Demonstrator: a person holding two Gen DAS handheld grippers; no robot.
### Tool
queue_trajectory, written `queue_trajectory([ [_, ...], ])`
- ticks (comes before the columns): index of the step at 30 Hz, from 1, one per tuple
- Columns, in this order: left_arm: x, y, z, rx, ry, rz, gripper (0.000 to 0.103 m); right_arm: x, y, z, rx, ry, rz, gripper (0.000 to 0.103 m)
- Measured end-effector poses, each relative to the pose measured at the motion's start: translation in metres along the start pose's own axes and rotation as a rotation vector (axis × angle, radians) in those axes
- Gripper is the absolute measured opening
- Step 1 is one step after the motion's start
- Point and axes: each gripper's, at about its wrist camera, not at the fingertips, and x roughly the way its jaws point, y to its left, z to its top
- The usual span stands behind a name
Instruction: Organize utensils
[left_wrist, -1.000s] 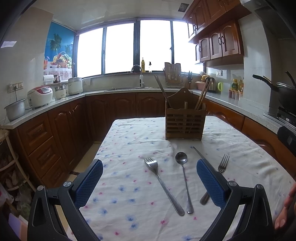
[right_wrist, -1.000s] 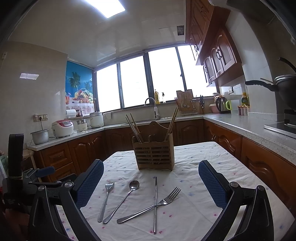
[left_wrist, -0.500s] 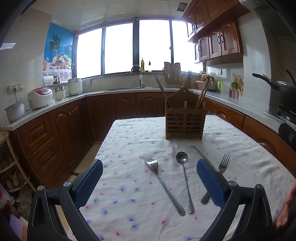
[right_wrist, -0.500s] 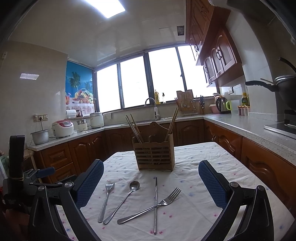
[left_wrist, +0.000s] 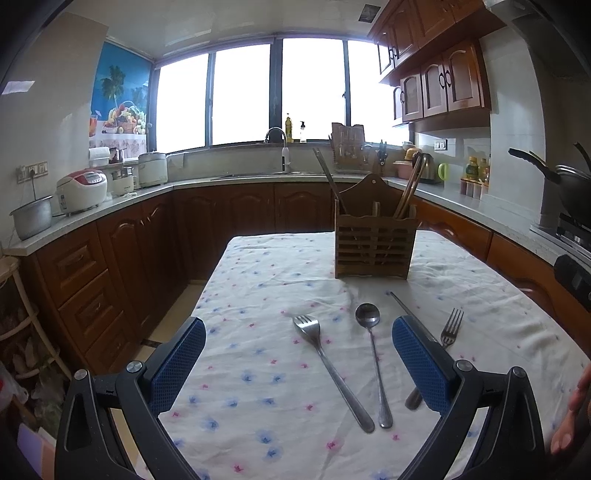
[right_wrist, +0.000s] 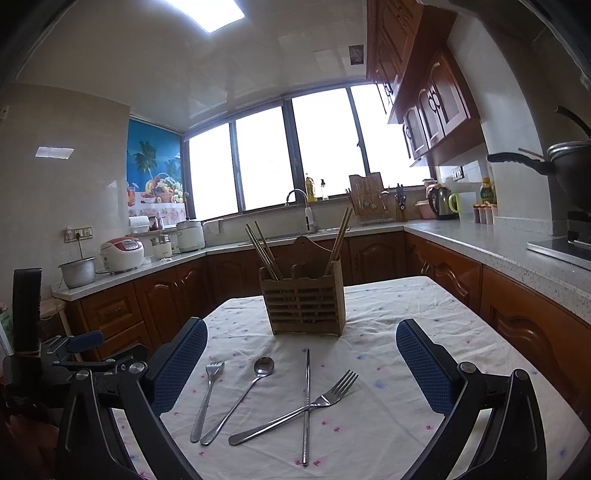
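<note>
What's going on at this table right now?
A person holds two grippers above a cloth-covered table, sorting utensils. Both the left gripper and right gripper are open and empty. Two forks, a spoon and a metal chopstick lie loose on the cloth; one fork crosses the chopstick. The wooden holder behind them already holds chopsticks.

Blown-out window (left_wrist: 243, 96) backlight, fisheye-warped edges

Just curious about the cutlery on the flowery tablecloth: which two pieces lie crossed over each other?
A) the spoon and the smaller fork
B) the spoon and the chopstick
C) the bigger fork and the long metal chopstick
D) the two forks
C: the right wrist view shows the bigger fork lying across the metal chopstick; the spoon and smaller fork lie apart from them.
</note>
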Motion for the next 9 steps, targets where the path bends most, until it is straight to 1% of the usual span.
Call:
queue_trajectory([
  [9, 0.008, 0.001, 0.008, -0.018, 0.014, -0.011, 0.102, 0.015, -0.007, -0.002, 0.009, 0.047, -0.009, 0.103],
])
